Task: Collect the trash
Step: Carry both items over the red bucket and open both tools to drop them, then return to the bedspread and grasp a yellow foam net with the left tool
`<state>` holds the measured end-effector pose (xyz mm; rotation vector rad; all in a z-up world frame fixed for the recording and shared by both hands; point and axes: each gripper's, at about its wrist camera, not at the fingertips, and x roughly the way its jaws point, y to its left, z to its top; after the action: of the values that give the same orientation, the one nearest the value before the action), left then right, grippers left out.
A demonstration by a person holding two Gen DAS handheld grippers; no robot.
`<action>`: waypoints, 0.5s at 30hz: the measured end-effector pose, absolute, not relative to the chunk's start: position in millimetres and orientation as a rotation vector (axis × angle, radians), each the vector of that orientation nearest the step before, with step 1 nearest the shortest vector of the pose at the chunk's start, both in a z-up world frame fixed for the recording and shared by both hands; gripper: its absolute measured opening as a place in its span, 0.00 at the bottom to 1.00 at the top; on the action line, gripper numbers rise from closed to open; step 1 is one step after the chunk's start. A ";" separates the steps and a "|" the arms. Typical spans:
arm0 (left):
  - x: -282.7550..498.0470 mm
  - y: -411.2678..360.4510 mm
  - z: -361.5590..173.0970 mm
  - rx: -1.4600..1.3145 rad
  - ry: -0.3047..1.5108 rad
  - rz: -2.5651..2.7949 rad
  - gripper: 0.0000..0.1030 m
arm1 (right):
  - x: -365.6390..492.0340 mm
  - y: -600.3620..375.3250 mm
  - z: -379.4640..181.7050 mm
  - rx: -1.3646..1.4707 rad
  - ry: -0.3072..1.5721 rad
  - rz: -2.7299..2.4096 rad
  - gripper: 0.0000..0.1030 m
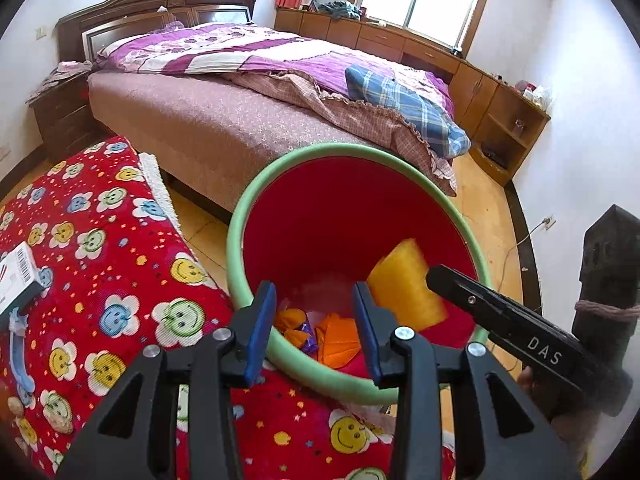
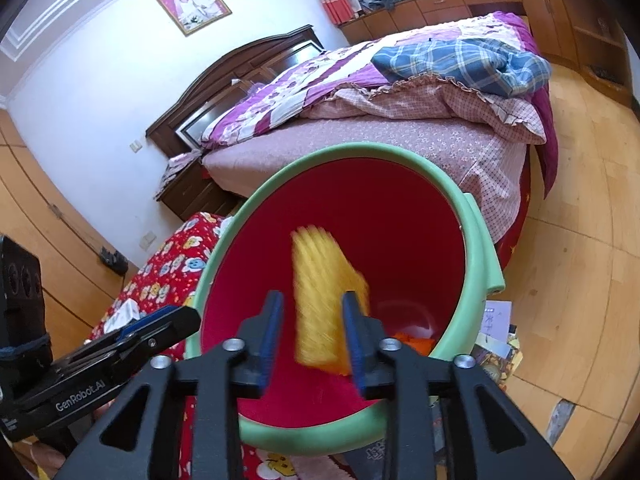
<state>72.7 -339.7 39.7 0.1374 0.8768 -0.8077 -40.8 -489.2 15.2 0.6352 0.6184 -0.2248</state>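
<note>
Blurred yellow wrapper [image 2: 326,300] inside red bin [image 2: 304,184]

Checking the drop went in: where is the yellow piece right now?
In both wrist views the yellow piece is inside the red bin, blurred, just beyond the right gripper, above the orange scraps at the bottom.

We look down along each gripper's fingers, close over the red bin [image 1: 352,216], both views facing the bed [image 2: 360,140], sharing these.
</note>
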 end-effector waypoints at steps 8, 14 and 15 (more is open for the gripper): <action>68.9 -307.9 51.3 0.090 0.872 -0.763 0.39 | -48.1 -479.5 25.8 0.636 0.594 -0.226 0.43; 66.2 -279.8 57.5 0.060 0.871 -0.708 0.39 | -50.8 -464.2 33.7 0.630 0.587 -0.210 0.50; 65.6 -274.5 58.2 0.056 0.869 -0.697 0.39 | -50.5 -461.0 34.7 0.629 0.588 -0.205 0.50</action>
<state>65.6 -274.5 58.2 0.0560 0.8690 -0.6965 -50.5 -461.0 34.7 0.6292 0.5883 -0.2050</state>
